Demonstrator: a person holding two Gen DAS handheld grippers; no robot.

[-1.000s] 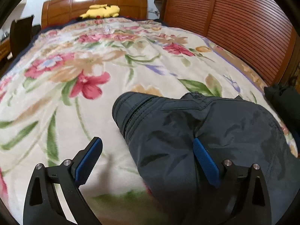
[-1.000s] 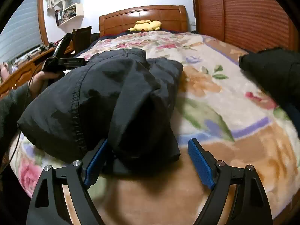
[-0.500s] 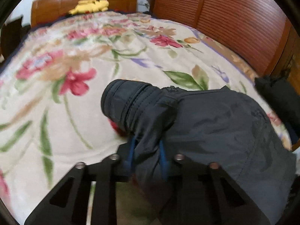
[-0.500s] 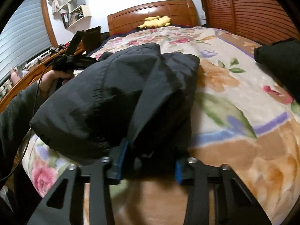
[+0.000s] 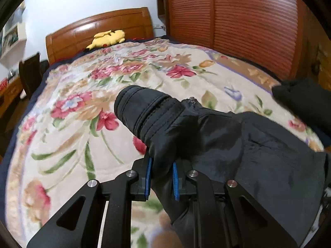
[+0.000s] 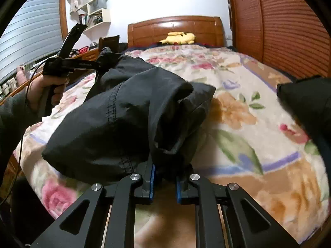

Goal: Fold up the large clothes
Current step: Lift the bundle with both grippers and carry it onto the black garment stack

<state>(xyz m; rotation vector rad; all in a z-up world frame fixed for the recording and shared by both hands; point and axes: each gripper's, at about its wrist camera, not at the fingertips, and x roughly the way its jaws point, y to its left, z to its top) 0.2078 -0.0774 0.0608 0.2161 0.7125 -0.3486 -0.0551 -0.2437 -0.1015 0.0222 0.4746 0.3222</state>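
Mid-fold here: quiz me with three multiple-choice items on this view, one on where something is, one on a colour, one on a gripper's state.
1. Where is the yellow plush toy?
A. against the headboard
B. on the dark jacket
C. on the floor

2. What colour are the gripper pads?
A. red
B. blue
C. white

3. What is the left gripper doing?
A. open above the blanket
B. shut on nothing
C. shut on the dark jacket

Answers: 1 A, it lies at the far end of the bed below the wooden headboard. 2 B, blue strips line the inner faces. 3 C, dark cloth is pinched between its jaws, which have just been closing.
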